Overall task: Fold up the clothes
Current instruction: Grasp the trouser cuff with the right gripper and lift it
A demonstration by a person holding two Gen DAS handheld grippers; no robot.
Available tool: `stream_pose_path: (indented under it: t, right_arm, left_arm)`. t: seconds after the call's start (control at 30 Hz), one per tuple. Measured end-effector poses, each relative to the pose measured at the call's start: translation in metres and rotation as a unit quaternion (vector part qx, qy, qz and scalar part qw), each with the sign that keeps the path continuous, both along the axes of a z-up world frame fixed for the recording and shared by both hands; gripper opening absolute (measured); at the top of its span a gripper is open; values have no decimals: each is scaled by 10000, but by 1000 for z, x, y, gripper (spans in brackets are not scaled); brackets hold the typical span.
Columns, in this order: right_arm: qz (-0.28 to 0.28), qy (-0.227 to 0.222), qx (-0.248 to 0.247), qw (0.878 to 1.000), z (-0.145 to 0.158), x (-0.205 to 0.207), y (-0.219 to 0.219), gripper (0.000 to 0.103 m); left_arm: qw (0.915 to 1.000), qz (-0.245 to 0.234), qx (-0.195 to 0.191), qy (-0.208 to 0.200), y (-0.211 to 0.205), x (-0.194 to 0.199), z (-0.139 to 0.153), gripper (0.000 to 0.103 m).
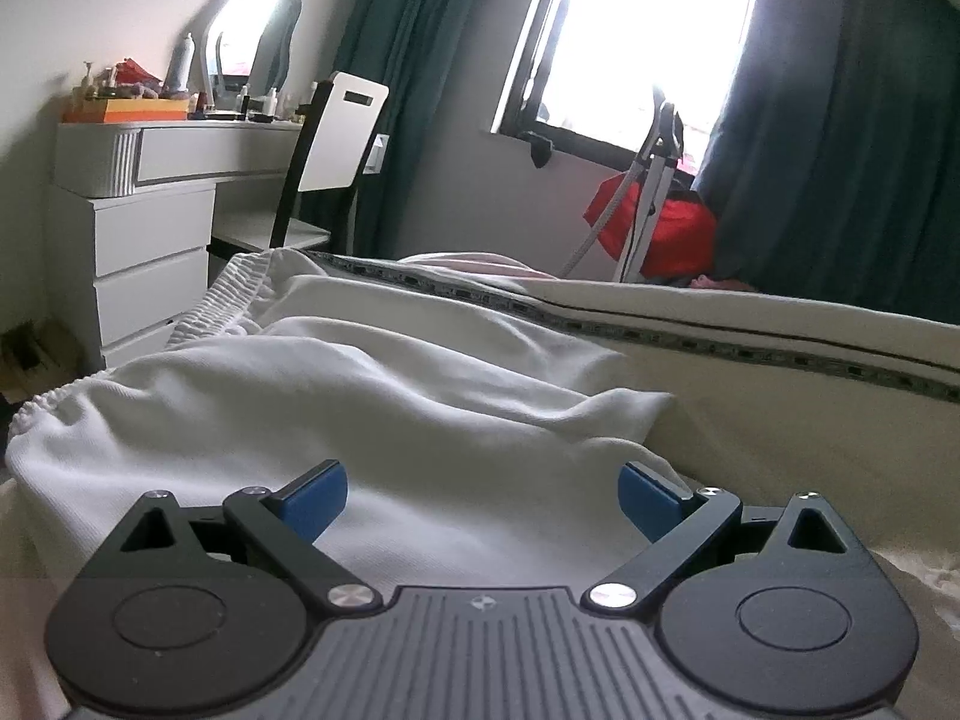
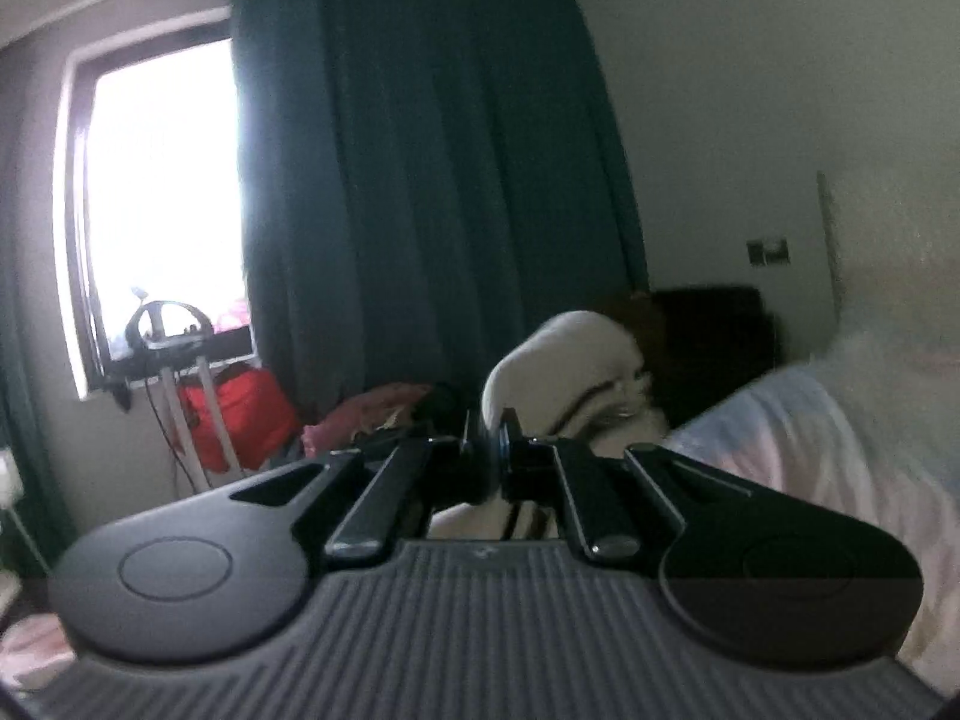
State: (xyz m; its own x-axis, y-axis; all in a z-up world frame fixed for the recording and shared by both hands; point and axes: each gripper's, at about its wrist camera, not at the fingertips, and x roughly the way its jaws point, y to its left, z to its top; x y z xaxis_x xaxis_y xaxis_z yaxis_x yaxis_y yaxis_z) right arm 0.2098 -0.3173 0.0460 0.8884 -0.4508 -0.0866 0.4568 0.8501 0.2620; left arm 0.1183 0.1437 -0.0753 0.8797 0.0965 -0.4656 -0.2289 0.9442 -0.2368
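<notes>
A white garment (image 1: 372, 396) with an elastic waistband (image 1: 234, 294) lies crumpled on the bed (image 1: 780, 420) in the left wrist view. My left gripper (image 1: 483, 501) is open, its blue pads (image 1: 318, 498) spread just above the near part of the garment, holding nothing. My right gripper (image 2: 485, 450) is shut on a fold of white cloth (image 2: 570, 360) that rises above its fingers, lifted above the bed. The right wrist view is blurred.
A white dresser (image 1: 150, 210) with bottles and a white chair (image 1: 336, 144) stand at the left. A window (image 1: 636, 42), dark teal curtains (image 2: 420, 180), a metal stand (image 1: 654, 180) and a red bag (image 1: 666, 228) lie beyond the bed. A pale bedcover (image 2: 810, 450) lies at right.
</notes>
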Motion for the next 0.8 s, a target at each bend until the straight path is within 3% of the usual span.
stream_pose_path:
  t: [0.1, 0.27, 0.47, 0.57, 0.7, 0.8]
  right_arm:
    - [-44, -161, 267, 9995, -10, -19, -4, 6]
    - [-205, -278, -149, 9993, -23, -16, 6, 6]
    - [-733, 342, -235, 9965, -49, 85, -23, 6]
    - [-844, 845, 64, 9928, -75, 140, -48, 6]
    - [-687, 1391, 395, 9871, -111, 202, -76, 6]
    - [-164, 1569, 478, 9863, -131, 227, -84, 9]
  left_arm:
    - [10000, 1, 82, -11, -2, -2, 1, 98]
    - [9995, -31, 309, -78, -5, -3, 4, 98]
    - [9976, -50, 657, -233, -11, 7, 5, 98]
    - [9965, -52, 786, -284, -14, 15, -2, 98]
    - [9966, -128, 813, -107, -19, 35, -12, 98]
    - [9957, -202, 906, -20, -26, 48, -18, 98]
